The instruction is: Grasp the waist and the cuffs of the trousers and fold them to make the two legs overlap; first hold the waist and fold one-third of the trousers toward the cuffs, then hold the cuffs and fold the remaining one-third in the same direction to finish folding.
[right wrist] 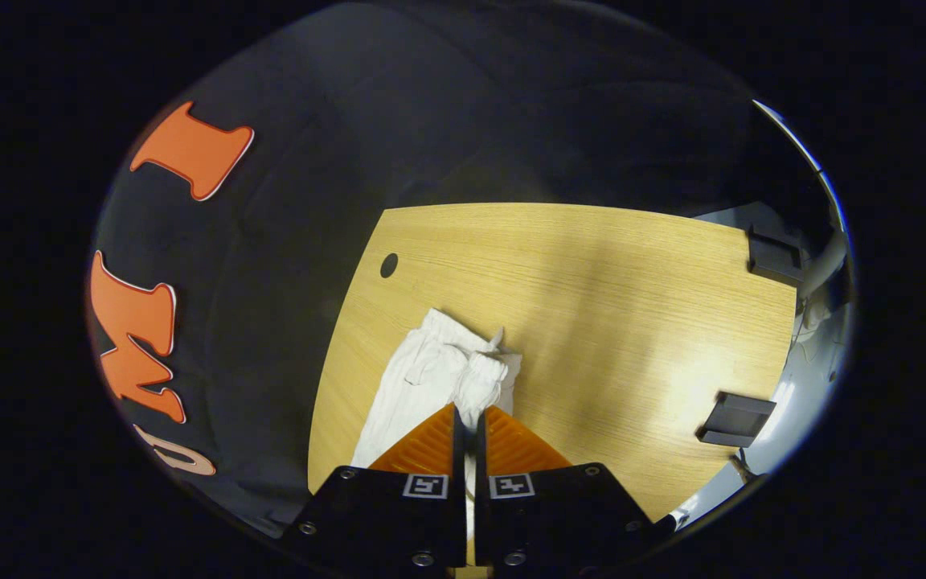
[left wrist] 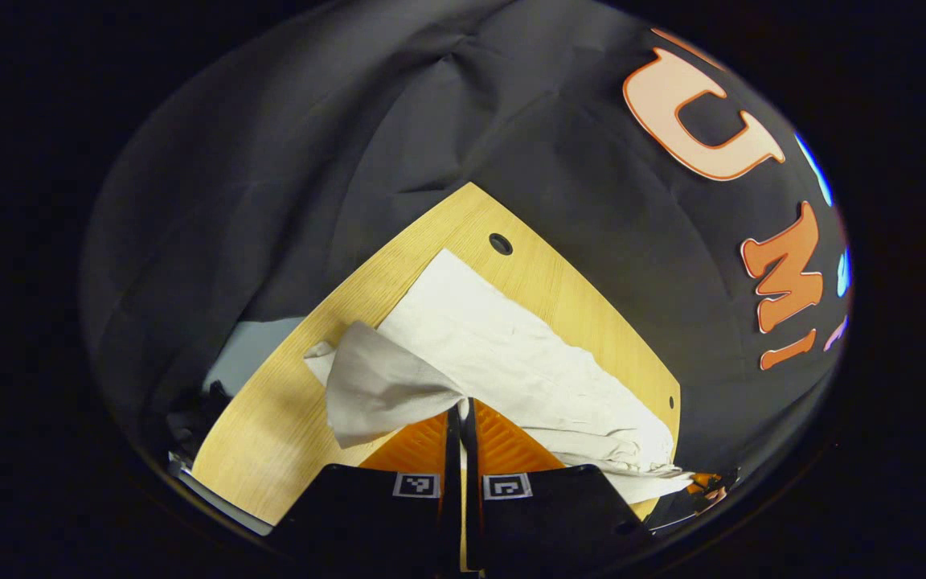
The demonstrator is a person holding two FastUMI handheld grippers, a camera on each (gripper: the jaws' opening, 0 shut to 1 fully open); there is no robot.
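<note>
White trousers (left wrist: 503, 346) lie stretched across a light wooden table (left wrist: 270, 434). In the left gripper view my left gripper (left wrist: 461, 404) is shut on one end of the cloth, and a flap (left wrist: 374, 386) hangs lifted and folded over to its left. In the right gripper view my right gripper (right wrist: 469, 412) is shut on the gathered, bunched end of the trousers (right wrist: 431, 378), whose fabric runs down the left side of its fingers. A bit of the other gripper (left wrist: 704, 484) shows at the far end of the cloth in the left gripper view.
The table (right wrist: 608, 305) has a small round hole (right wrist: 389, 265) near one corner and bare wood to the right of the trousers. Two dark clamps (right wrist: 736, 420) (right wrist: 772, 253) sit on its right edge. Black cloth wall surrounds the table.
</note>
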